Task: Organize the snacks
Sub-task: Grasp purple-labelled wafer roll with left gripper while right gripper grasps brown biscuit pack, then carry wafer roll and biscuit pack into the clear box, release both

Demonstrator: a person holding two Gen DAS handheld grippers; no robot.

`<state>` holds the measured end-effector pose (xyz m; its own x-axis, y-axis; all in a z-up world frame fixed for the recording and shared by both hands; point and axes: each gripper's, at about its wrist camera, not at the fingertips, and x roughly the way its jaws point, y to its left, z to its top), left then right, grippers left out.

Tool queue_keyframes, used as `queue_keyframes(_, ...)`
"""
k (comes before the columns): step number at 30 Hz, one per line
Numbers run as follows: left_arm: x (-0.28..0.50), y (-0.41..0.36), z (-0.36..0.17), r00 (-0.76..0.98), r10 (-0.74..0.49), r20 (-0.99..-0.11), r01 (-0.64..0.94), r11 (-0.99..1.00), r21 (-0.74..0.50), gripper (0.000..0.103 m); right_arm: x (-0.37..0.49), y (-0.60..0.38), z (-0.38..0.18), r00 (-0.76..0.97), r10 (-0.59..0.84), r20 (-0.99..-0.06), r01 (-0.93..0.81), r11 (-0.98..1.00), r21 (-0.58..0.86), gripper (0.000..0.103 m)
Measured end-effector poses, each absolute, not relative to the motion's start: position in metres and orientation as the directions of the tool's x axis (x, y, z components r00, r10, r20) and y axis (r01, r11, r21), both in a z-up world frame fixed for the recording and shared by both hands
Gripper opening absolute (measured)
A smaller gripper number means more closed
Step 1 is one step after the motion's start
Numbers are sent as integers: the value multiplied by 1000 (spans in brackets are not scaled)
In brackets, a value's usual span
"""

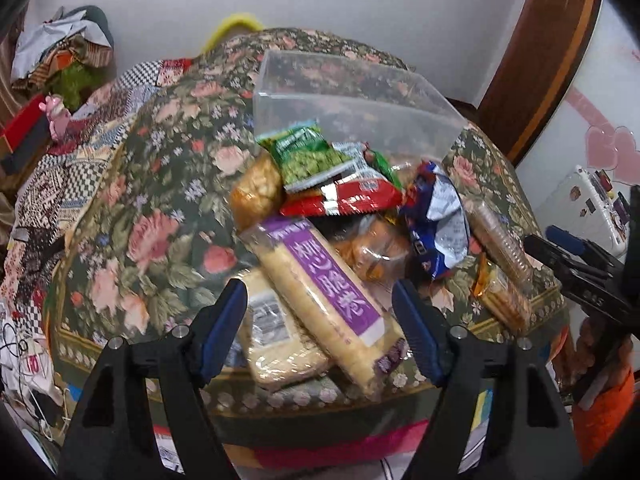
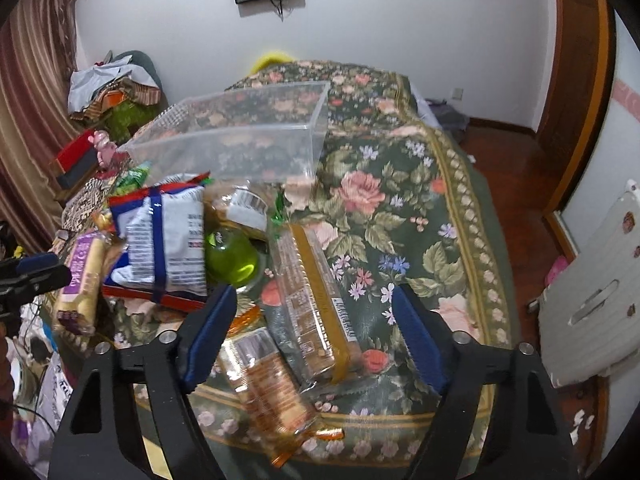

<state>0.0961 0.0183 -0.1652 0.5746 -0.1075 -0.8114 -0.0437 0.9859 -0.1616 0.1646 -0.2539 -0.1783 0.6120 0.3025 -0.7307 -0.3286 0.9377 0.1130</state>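
Snacks sit heaped at the near end of the tabletop, which is draped in a floral cloth, and we judge they lie there because nothing has yet been sorted into the clear plastic bin behind them. That bin looks empty to us: through its walls we see only the cloth pattern, and the packets crowd against its near wall, not inside it

We hold the left gripper low over the pile, tilted down, its jaws partly open on either side of the long purple-labelled biscuit pack. That pack rests slantwise across a paler flat packet and overhangs the table edge. The blue pads do not seem to press on it, so we read this as lining up, not a grip

Our right gripper likewise stands partly open and holds nothing. Between its jaws lie two clear-wrapped biscuit sleeves, the yellow-banded sleeve and the orange-printed sleeve, both flat on the cloth. Which one we are aiming at we cannot tell

Farther up the pile we see a green pea bag on a red packet, and a blue-and-white bag beside a green round thing. We suspect the loose stack may slide if a lower packet is pulled first
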Motion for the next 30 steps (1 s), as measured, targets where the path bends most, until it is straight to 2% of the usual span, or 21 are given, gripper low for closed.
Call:
queue_keyframes(3,101,10,-173,554,-115,-824,-45,985,-167,75,174,-254,-189,582,323,-746,-347,929,131,63)
queue_keyframes(7,109,2,-185,535,-70,-842,-71,989,-128,75,182,-254,-203,529,363,-767,-367,913,179,54)
queue_keyframes(9,110,0,-187,559,-3,-829,-95,993,-68,75,185,-254,-209,504,380,-775,-376,905,199,52)
queue_keyframes(13,112,-1,-191,585,38,-810,-110,993,-33,75,190,-252,-219,466,412,-783,-379,893,245,50)
queue_keyframes(17,112,-2,-190,600,31,-800,-68,998,-12,66,189,-249,-219,477,415,-774,-382,892,243,48)
queue_keyframes(18,111,-4,-190,604,42,-796,-59,998,8,64,188,-248,-219,484,412,-772,-385,892,235,39)
queue_keyframes(22,109,-9,-191,620,58,-782,-37,998,45,59,184,-248,-220,512,391,-765,-372,903,213,34)
queue_keyframes(26,108,-2,-189,616,18,-787,-22,1000,5,47,181,-254,-215,517,404,-755,-353,904,242,33)
queue_keyframes(30,105,1,-186,620,24,-784,-9,1000,23,42,179,-261,-204,538,409,-737,-341,905,254,33)
